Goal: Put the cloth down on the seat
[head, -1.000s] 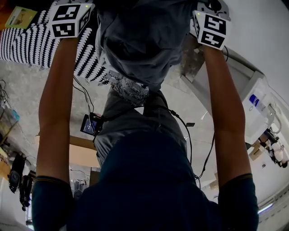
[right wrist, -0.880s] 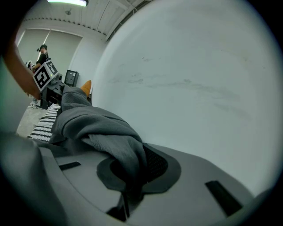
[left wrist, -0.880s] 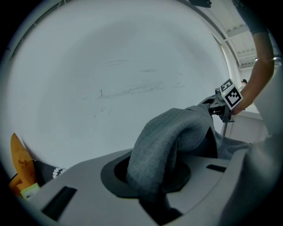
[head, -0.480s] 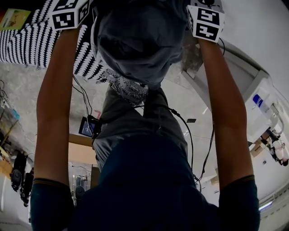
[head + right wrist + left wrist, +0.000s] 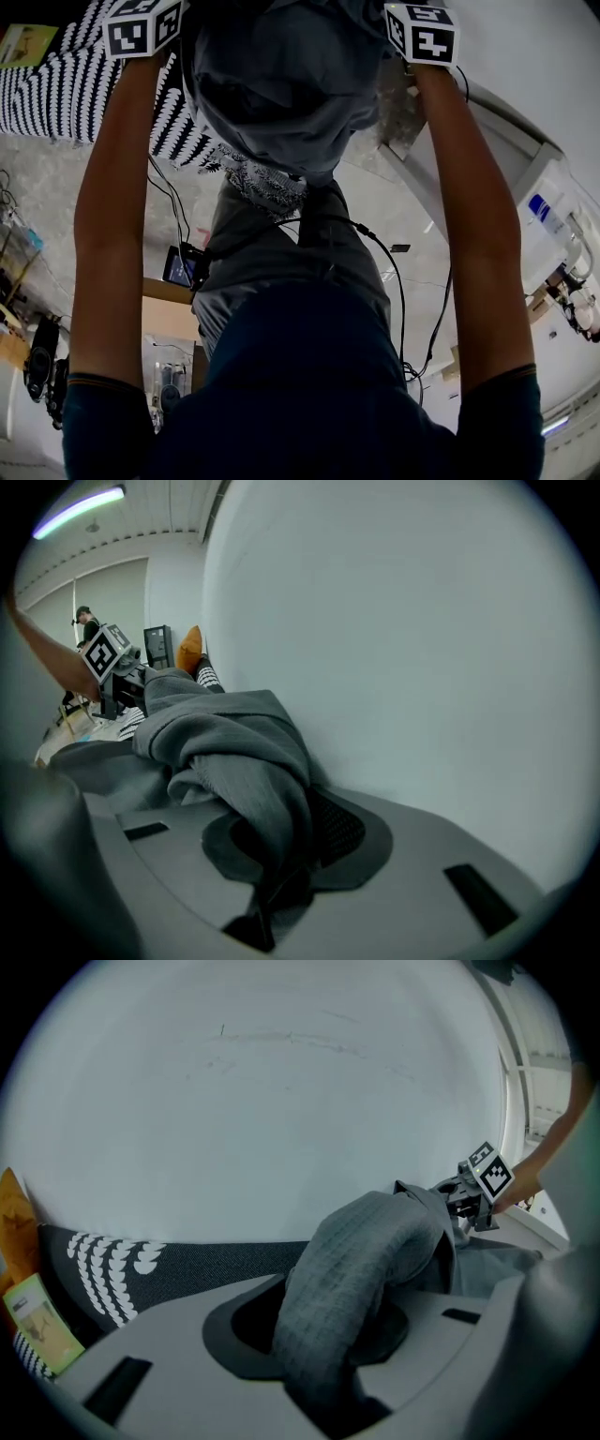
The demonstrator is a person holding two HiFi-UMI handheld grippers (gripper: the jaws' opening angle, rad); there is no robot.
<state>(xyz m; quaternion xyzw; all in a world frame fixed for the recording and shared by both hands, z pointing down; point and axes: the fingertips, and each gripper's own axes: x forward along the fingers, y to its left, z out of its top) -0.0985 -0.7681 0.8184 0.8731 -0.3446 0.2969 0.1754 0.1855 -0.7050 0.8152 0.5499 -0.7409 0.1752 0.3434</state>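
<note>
Jaws newly ajar around the cloth [image 5: 366,1269]

a plain pale wall [image 5: 281,1101] fills most of both gripper views, evenly lit. in the right gripper view a lit tube lamp [image 5: 80,513] runs along a white panelled ceiling [image 5: 159,517], and an orange cushion [image 5: 189,649] stands against the wall further off. the head view shows a pale mottled floor [image 5: 56,197], a dark cover patterned with white leaf shapes [image 5: 56,84] at the top left, a brown cardboard sheet [image 5: 169,323] low on the left, and a white boxy unit [image 5: 548,248] with a blue label on the right.
</note>
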